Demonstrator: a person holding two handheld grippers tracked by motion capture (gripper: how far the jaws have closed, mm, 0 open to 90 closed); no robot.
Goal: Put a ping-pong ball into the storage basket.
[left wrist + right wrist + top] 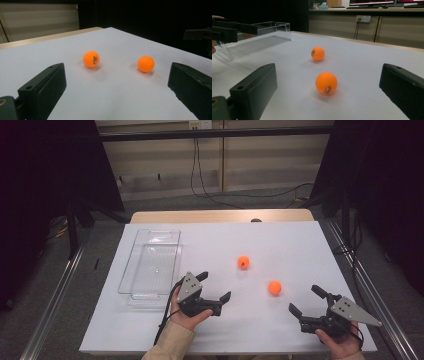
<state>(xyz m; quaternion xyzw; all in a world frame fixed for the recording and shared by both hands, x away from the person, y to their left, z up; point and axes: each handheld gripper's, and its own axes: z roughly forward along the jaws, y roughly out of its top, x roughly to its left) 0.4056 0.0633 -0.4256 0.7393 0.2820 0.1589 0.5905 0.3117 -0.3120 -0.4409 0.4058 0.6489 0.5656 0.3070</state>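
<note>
Two orange balls sit on the white table (280, 240): the nearer ball (274, 287) lies at about 11 o'clock from the right gripper (306, 300), the farther ball (243, 262) at about 1 o'clock from the left gripper (215, 287). Both grippers have their jaws spread wide, holding nothing. Bare tabletop lies between each gripper and the balls. A clear plastic tray (131, 270) stands at 10 o'clock of the left gripper, just beside it. Open surface runs to the far edge.

2 orange ping-pong balls, far one (243, 262) & near one (274, 287), resting apart on white table (280, 240), small dark print on both.
</note>
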